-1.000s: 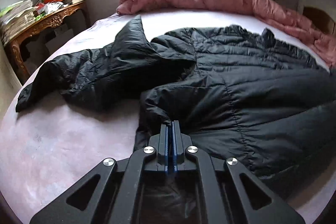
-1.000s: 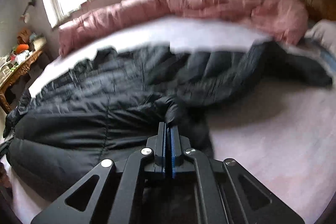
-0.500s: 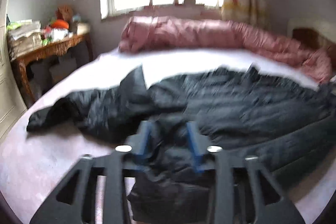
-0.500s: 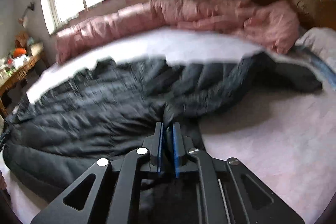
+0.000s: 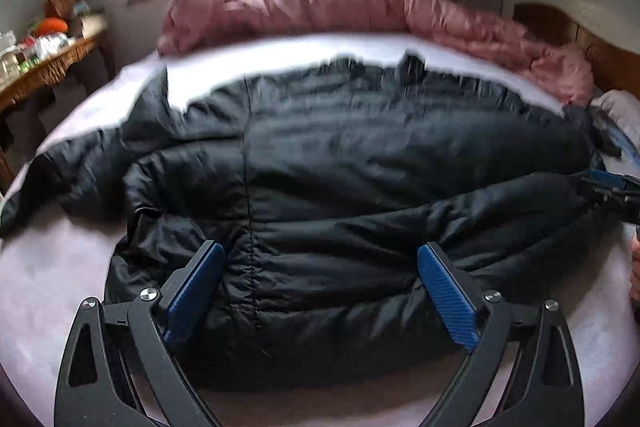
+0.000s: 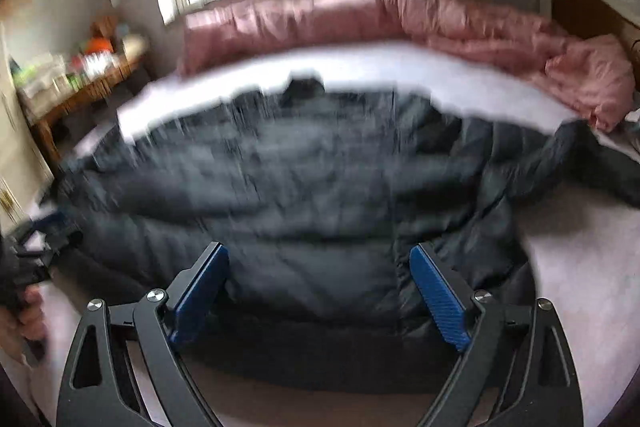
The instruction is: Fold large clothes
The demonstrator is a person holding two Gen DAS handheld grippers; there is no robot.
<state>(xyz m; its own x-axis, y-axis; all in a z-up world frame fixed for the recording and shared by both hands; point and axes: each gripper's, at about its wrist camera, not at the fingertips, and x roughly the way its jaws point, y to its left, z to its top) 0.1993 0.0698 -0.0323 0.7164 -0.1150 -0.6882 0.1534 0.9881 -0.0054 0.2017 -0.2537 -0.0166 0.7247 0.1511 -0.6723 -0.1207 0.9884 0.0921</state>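
A large black puffer jacket [image 5: 340, 187] lies spread across the pale bed sheet [image 5: 60, 287], one sleeve trailing to the left. It also shows in the right wrist view [image 6: 312, 195], blurred. My left gripper [image 5: 320, 259] is open, its blue pads [image 5: 196, 291] wide apart over the jacket's near hem, holding nothing. My right gripper [image 6: 318, 259] is open too, over the hem further right. The right gripper's tip [image 5: 612, 187] shows at the left view's right edge.
A rolled pink duvet [image 5: 340, 11] lies along the far side of the bed under the window. A wooden side table [image 5: 48, 67] piled with clutter stands at the left. A wooden headboard [image 5: 560, 27] is at the right.
Both grippers were shut on the jacket's hem a second ago. Both have opened wide, let the fabric go and drawn back; the jacket now lies flatter on the bed.
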